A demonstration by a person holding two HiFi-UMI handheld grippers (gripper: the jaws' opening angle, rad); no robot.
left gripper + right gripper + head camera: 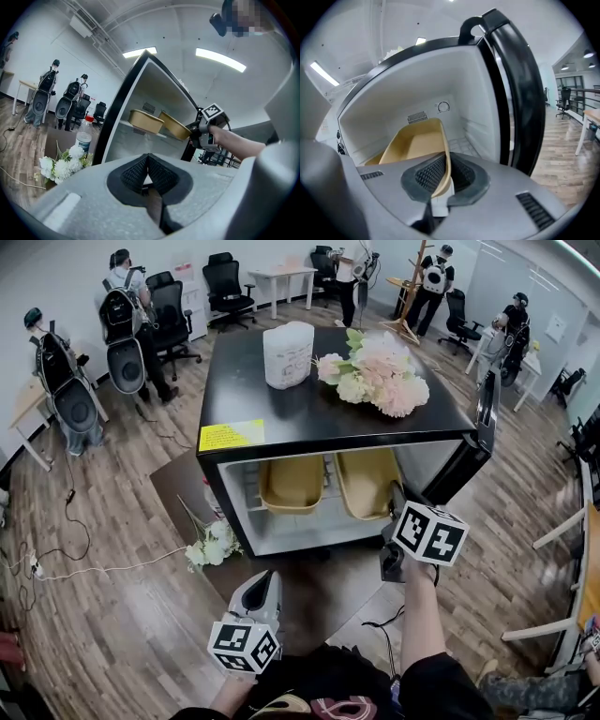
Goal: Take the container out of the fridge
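jaws of right gripper (443, 171) pinched on near wall of container (415, 145), right one of two inside open fridge (281, 418); its long axis runs straight back from jaws. left gripper (149, 176) closed, empty, hangs well back, farther off.

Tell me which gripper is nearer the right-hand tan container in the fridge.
Right. The right gripper is shut on the rim of the right-hand tan container; the left gripper, shut and empty, sits back in front of the fridge, apart from the container.
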